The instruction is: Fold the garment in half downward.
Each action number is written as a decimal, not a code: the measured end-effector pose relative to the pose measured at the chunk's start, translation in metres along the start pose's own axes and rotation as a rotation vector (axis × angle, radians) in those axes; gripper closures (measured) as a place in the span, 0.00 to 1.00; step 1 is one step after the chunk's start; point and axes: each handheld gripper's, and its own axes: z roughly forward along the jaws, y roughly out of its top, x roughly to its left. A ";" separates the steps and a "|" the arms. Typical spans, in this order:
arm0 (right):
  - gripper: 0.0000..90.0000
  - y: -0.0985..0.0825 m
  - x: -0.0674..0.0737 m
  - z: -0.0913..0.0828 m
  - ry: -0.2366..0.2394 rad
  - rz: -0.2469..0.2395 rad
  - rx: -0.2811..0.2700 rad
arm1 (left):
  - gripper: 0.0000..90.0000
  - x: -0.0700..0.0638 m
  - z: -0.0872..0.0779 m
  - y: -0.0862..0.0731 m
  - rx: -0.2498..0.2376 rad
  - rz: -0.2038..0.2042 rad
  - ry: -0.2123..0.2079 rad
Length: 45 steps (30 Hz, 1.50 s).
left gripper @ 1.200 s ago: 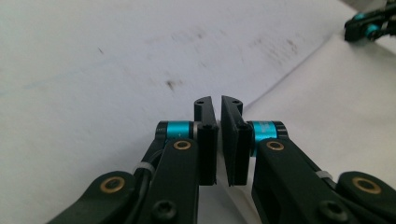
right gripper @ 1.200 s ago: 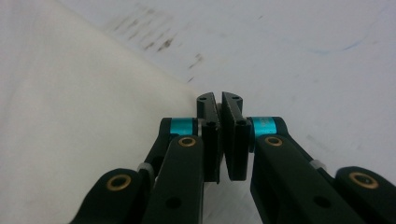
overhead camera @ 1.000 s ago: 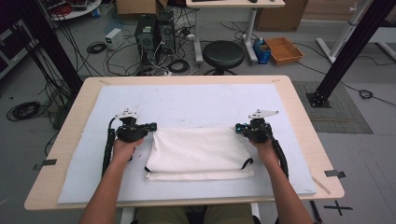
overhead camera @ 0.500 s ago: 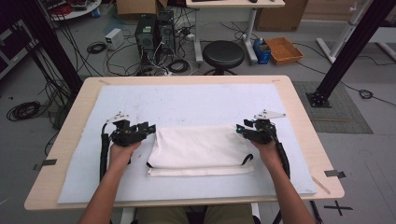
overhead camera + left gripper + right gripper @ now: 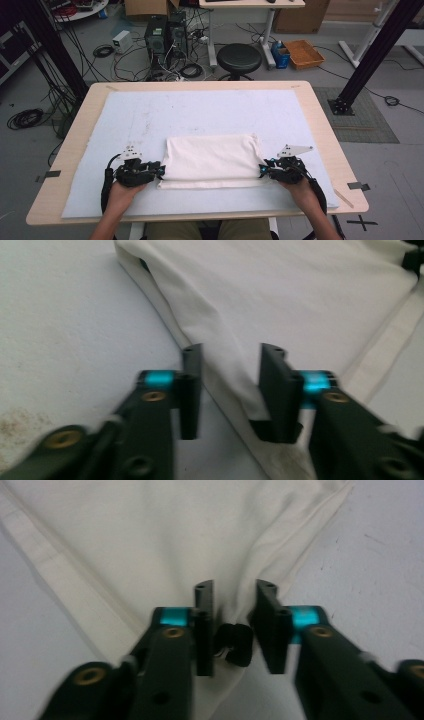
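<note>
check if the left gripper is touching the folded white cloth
Touching. In the left gripper view the cloth's folded edge runs between the jaws of the left gripper, which have just been closing, and lies against the right-hand jaw; a gap shows beside the other jaw.

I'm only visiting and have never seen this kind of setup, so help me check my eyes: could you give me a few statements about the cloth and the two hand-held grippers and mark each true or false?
1. The white cloth lies folded on the pale mat. True.
2. The left hand-held gripper is at the cloth's left edge. True.
3. The right hand-held gripper hangs high above the table's far edge. False: it is low at the cloth's right edge.
4. The cloth is bright red. False: it is white.
5. In the left gripper view, a fold of cloth runs between the jaws. True.
6. A black stool stands on the table. False: it stands on the floor beyond the table.
</note>
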 end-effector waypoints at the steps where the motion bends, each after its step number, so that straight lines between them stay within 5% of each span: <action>1: 0.89 0.000 -0.001 -0.001 0.004 -0.004 -0.010 | 0.92 -0.002 0.000 0.001 -0.005 0.013 0.000; 5: 0.91 0.000 0.000 -0.007 0.012 -0.014 -0.042 | 0.98 -0.003 -0.005 0.002 -0.029 0.014 -0.024; 11: 0.92 0.001 0.005 -0.028 0.044 -0.006 -0.111 | 0.98 -0.008 -0.023 0.002 -0.099 -0.016 -0.113; 20: 0.92 -0.015 0.012 -0.035 0.054 -0.011 -0.016 | 0.98 -0.009 -0.034 -0.014 -0.053 -0.058 -0.146; 23: 0.92 -0.016 0.012 -0.037 0.064 0.003 -0.012 | 0.98 -0.012 -0.040 -0.013 -0.085 -0.070 -0.178; 27: 0.92 -0.012 0.011 -0.047 0.065 0.006 -0.054 | 0.98 -0.014 -0.042 -0.012 -0.079 -0.044 -0.165; 32: 0.89 -0.022 0.007 -0.033 0.098 0.016 0.016 | 0.97 -0.015 -0.031 -0.017 -0.010 -0.003 -0.181; 35: 0.57 -0.020 0.004 -0.036 0.065 0.038 -0.032 | 0.66 -0.013 -0.034 -0.009 -0.074 -0.016 -0.144; 38: 0.32 -0.014 -0.003 -0.045 -0.005 0.053 -0.147 | 0.40 -0.008 -0.039 0.004 -0.180 -0.017 -0.046; 41: 0.24 -0.008 -0.012 -0.045 -0.071 0.039 -0.203 | 0.28 0.001 -0.041 0.015 -0.276 -0.024 -0.008; 45: 0.24 0.002 -0.027 -0.040 -0.118 0.022 -0.229 | 0.28 0.016 -0.037 0.028 -0.354 -0.003 0.036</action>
